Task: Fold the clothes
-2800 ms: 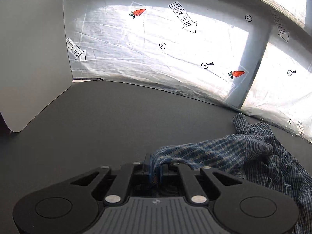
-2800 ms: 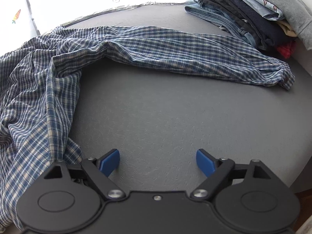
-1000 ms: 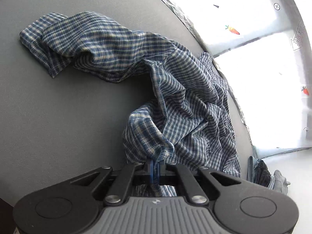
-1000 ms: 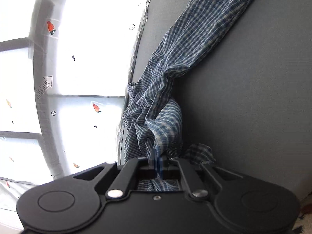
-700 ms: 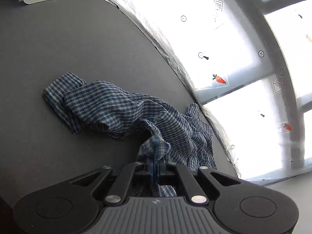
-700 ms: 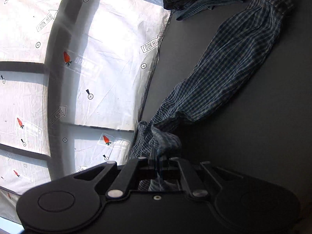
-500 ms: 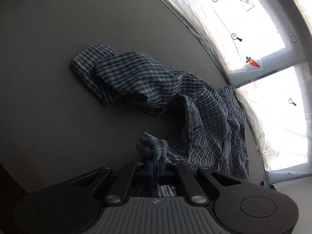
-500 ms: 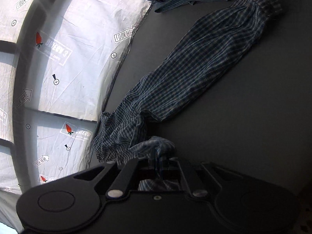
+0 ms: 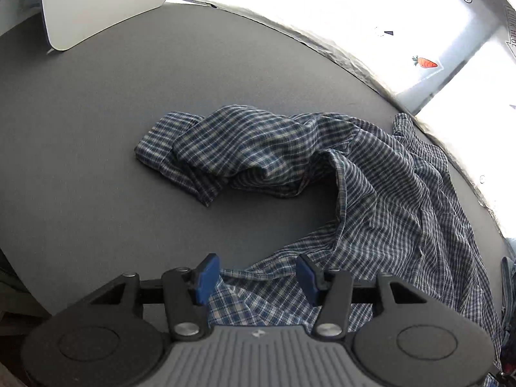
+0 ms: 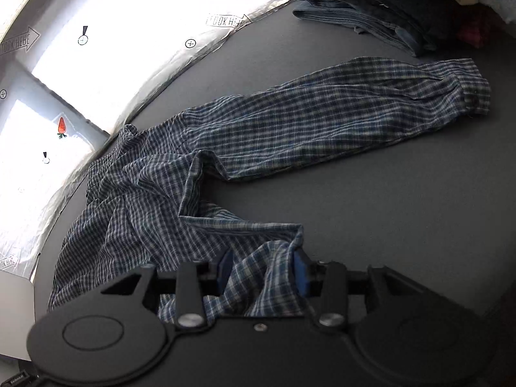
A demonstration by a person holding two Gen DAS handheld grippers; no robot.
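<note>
shirt: blue-and-white checked long-sleeve shirt lies crumpled on the dark grey counter, body bunched near the window-side edge
left sleeve: folded back on itself, cuff flat on the counter, well apart from the left gripper
right sleeve: stretched out flat toward the clothes pile, buttoned cuff at its far end
left gripper: jaws opening, blue pads apart, shirt hem lying loose between and under them, pads not pressing on it
right gripper: jaws opening, narrower gap; a fold of shirt fabric is bunched between the blue pads and drapes against both, grip looks slack
pile: stack of folded dark and denim clothes at the far counter corner, just beyond the right cuff
backdrop: bright translucent window sheet with carrot stickers and arrow labels
board: white curved panel standing at the far left of the counter
</note>
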